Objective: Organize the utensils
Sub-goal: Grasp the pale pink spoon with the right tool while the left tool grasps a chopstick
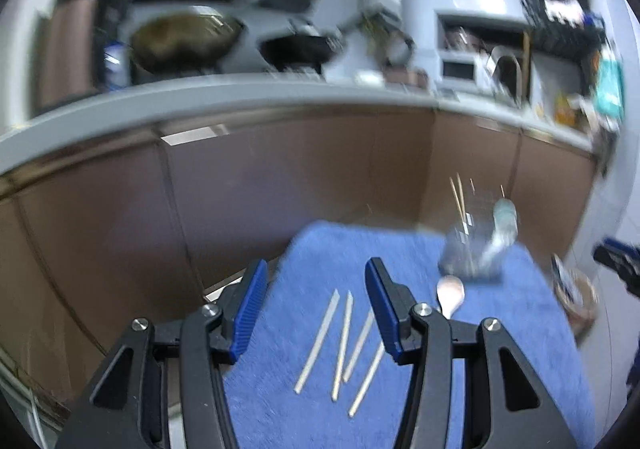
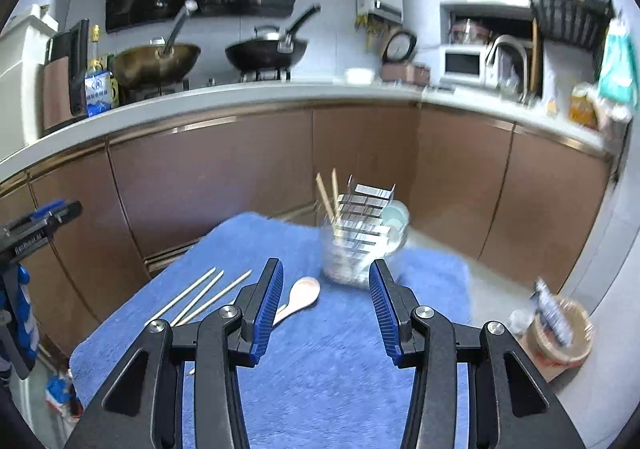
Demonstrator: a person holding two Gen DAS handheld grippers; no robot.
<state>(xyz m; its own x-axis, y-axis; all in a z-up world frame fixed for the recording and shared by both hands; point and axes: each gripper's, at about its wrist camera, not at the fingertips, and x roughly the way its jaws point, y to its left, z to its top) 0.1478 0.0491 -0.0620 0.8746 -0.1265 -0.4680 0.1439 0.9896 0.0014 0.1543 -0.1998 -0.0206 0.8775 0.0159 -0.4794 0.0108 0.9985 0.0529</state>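
You are hovering your spread, empty left gripper (image 1: 316, 309) over the loose chopsticks (image 1: 344, 341), probably picking one for the glass holder (image 2: 352, 249), while your right gripper (image 2: 326, 313) is waiting spread too.

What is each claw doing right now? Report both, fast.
Left claw: open, holding nothing, above the loose chopsticks on the blue towel.
Right claw: open, holding nothing, near the wooden spoon.

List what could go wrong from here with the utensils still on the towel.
1. The loose chopsticks are thin and lie close together flat on the blue towel; the open left gripper may pinch two or none.
2. The holder stands near the towel's far edge, already holding chopsticks; a bump might tip it.
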